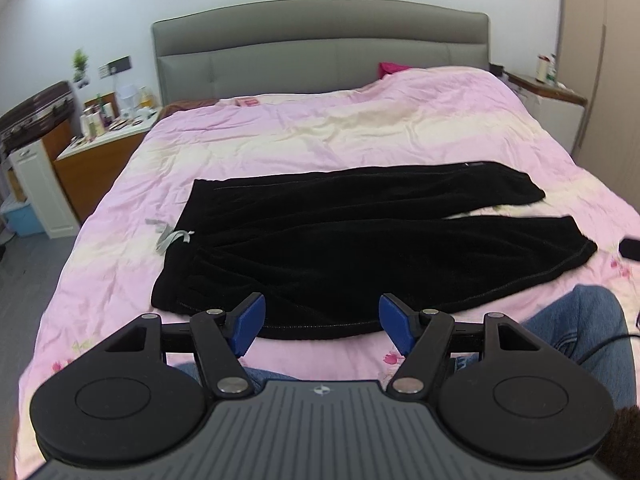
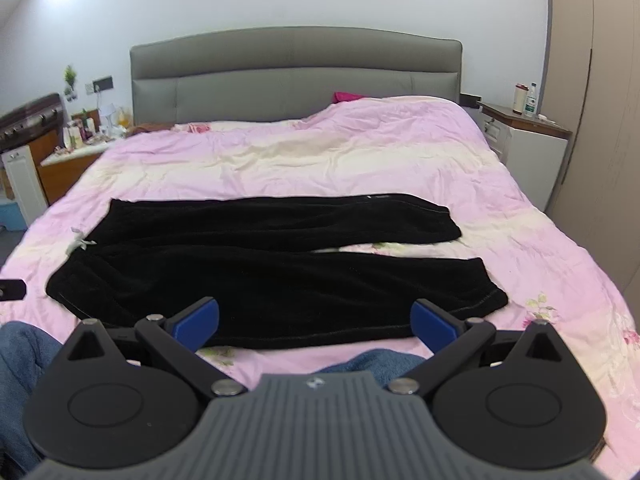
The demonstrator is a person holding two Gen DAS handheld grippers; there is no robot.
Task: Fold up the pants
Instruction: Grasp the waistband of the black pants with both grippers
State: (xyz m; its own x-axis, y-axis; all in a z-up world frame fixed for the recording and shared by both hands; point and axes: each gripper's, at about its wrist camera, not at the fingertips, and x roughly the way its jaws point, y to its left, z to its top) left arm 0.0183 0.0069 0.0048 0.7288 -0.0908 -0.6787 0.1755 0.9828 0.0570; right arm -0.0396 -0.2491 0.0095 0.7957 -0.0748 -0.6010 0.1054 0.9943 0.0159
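Observation:
Black pants (image 1: 340, 240) lie flat across the pink bedcover (image 1: 320, 136), waistband at the left with a grey drawstring (image 1: 172, 238), both legs stretched to the right and slightly apart. They also show in the right wrist view (image 2: 272, 276). My left gripper (image 1: 322, 326) is open and empty, just above the near edge of the near leg, toward the waistband. My right gripper (image 2: 314, 326) is open wide and empty, above the near edge of the near leg, toward its hem (image 2: 496, 296).
A grey headboard (image 1: 320, 52) stands at the back. A cluttered nightstand (image 1: 104, 136) is at the left, another nightstand (image 2: 524, 132) at the right. The person's jeans-clad knees (image 1: 580, 328) are at the bed's near edge. A small black object (image 1: 630, 249) lies at the right.

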